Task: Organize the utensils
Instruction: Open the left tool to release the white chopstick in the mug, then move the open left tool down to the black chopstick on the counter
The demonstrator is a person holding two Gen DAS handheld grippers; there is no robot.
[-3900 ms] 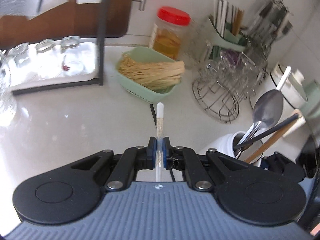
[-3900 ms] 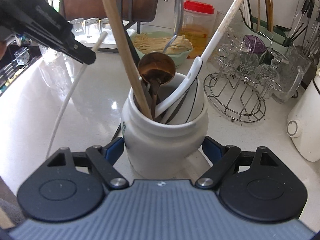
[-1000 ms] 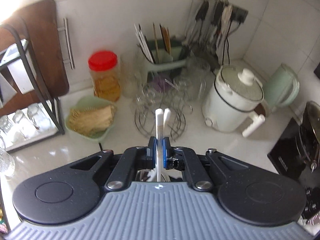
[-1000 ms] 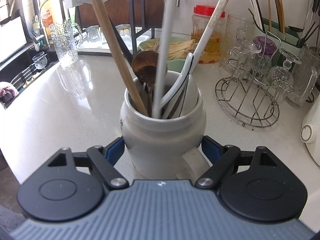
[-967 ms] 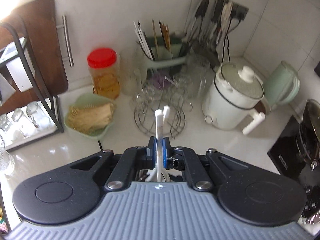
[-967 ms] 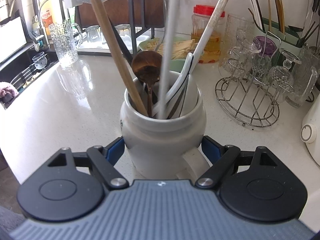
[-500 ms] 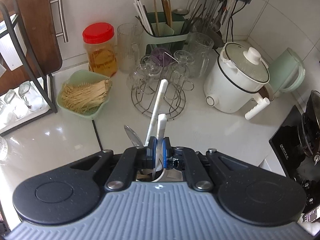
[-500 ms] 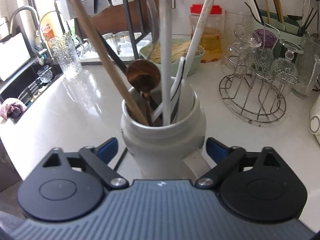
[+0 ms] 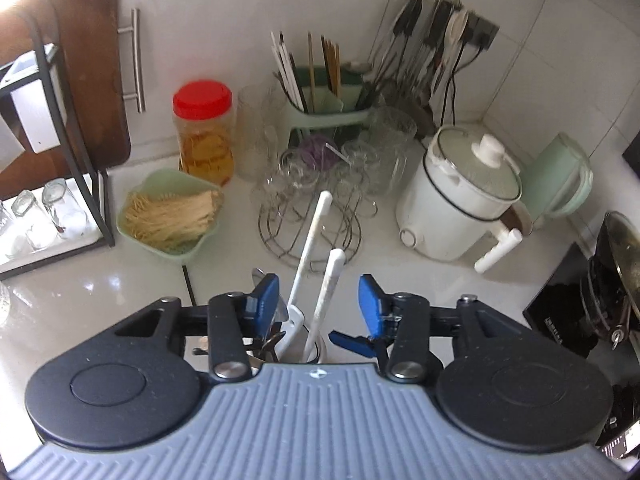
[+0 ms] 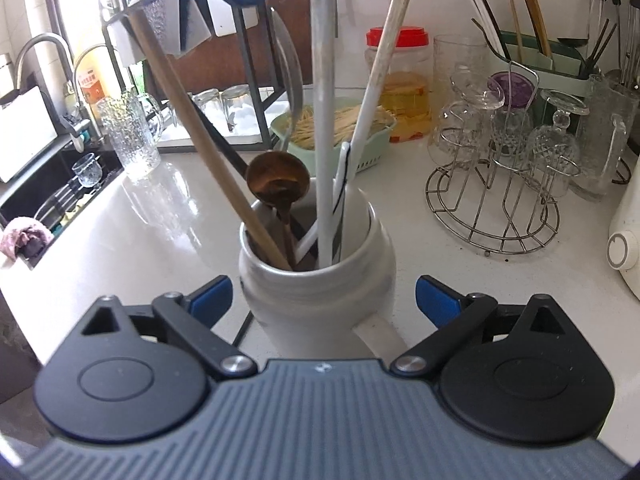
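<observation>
left wrist view: left gripper stood over the white crock, of which only a sliver of rim showed past the gripper body. its jaws had just been opening and stood apart, with the white-handled utensil upright between them and neither blue pad touching it. long axis of that handle ran steeply up, tip leaning slightly right. a second white handle leaned just beside it, tip further up the frame. behind lay a green basket of noodles, a red-lidded jar, a wire glass rack, a green chopstick caddy, a white rice cooker and a green kettle, all on the white counter.

right wrist view: right gripper flanked the crock, jaws wide, a gap visible at each pad, nothing gripped; they had just been opening. this view alone showed the crock's mouth and contents: the released utensil nearly vertical, the other white handle slanting up to the right, a wooden handle slanting up to the left, a brown wooden spoon bowl-up. it also showed the crock's handle pointing at the camera, a blue pad of the left gripper at top, and a sink at left.
</observation>
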